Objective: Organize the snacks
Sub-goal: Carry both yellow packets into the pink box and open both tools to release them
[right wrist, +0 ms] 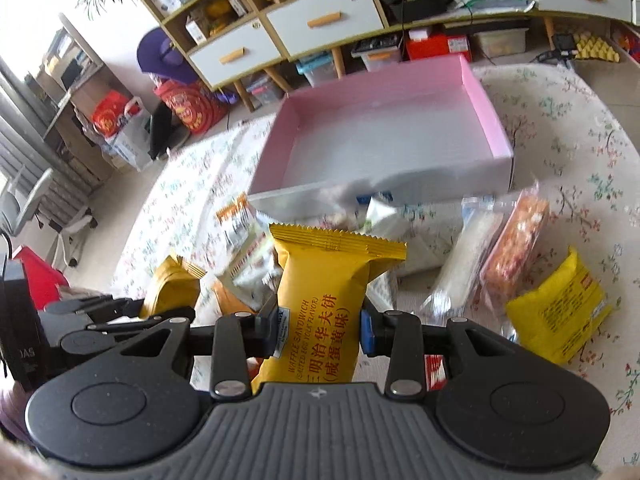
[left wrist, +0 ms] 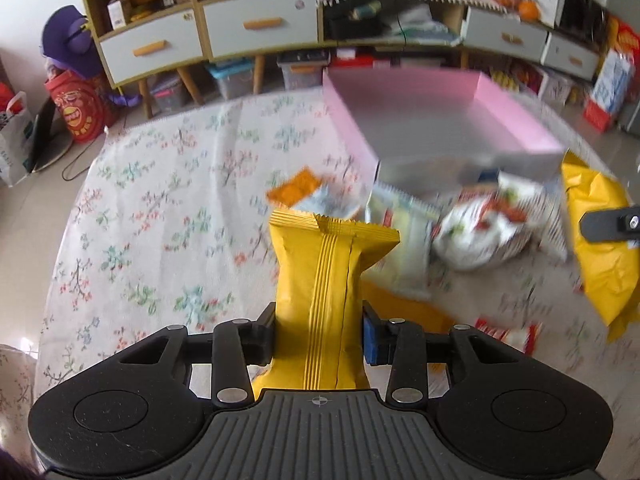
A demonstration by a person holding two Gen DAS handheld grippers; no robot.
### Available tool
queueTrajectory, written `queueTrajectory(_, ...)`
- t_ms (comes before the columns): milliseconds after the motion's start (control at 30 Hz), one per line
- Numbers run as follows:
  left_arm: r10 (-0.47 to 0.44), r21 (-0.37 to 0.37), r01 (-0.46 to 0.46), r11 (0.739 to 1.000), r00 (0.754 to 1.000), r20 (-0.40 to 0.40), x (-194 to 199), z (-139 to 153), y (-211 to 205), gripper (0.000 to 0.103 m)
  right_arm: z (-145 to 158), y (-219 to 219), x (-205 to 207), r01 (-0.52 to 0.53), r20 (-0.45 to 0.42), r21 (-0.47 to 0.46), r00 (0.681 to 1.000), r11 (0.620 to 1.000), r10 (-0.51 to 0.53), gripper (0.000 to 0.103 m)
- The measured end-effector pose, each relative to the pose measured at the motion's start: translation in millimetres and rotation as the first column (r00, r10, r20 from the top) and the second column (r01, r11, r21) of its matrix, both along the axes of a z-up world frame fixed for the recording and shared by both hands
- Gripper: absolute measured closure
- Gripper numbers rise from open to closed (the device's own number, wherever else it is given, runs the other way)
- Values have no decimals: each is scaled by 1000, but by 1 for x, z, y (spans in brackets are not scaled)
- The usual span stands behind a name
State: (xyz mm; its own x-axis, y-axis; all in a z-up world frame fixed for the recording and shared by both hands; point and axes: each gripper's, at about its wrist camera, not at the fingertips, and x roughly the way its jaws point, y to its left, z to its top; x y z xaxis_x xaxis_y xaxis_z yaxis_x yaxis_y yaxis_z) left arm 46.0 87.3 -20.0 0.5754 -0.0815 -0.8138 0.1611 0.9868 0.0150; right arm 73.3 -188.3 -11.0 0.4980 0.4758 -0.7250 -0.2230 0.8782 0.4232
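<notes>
My left gripper [left wrist: 319, 332] is shut on a yellow snack packet [left wrist: 328, 276], held seam side up above the floral tablecloth. My right gripper [right wrist: 319, 326] is shut on a yellow waffle sandwich packet [right wrist: 324, 300], label side up. A pink-walled open box [left wrist: 516, 100] stands ahead of both, empty inside; it also shows in the right wrist view [right wrist: 484, 104]. Loose snack packets lie in front of the box: white ones [left wrist: 476, 232], an orange one [left wrist: 292, 188], a clear-wrapped orange bar [right wrist: 516, 244] and another yellow packet [right wrist: 560, 316]. The left gripper [right wrist: 120, 312] shows at the right view's left edge.
The round table carries a floral cloth [left wrist: 160, 208]. Behind it stands a wooden cabinet with white drawers [left wrist: 260, 24], storage bins beneath [left wrist: 232, 76], and red bags on the floor [left wrist: 80, 108]. The right gripper's finger [left wrist: 612, 224] pokes in at the left view's right edge.
</notes>
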Motion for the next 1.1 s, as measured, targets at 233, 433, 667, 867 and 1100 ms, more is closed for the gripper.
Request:
queueTrajectory(233, 27, -56, -23, 998, 998, 62, 18, 20, -24, 66, 16, -10, 11, 40, 58, 31, 997, 999, -42, 69)
queueTrajectory(433, 19, -63, -14, 998, 996, 88, 43, 33, -49, 66, 23, -22, 20, 114, 82, 51, 990, 992, -118, 69)
queueTrajectory(667, 24, -85, -16, 996, 995, 92, 76, 39, -75, 66, 26, -32, 47, 184, 124, 19, 975, 983, -185, 69)
queueTrajectory(867, 50, -93, -40, 995, 993, 104, 108, 29, -89, 66, 16, -36, 83, 197, 127, 13, 972, 980, -197, 69)
queueTrajectory(1100, 79, -82, -70, 994, 990, 115, 145, 7, -97, 66, 4, -37, 119, 181, 156, 3, 971, 984, -179, 69)
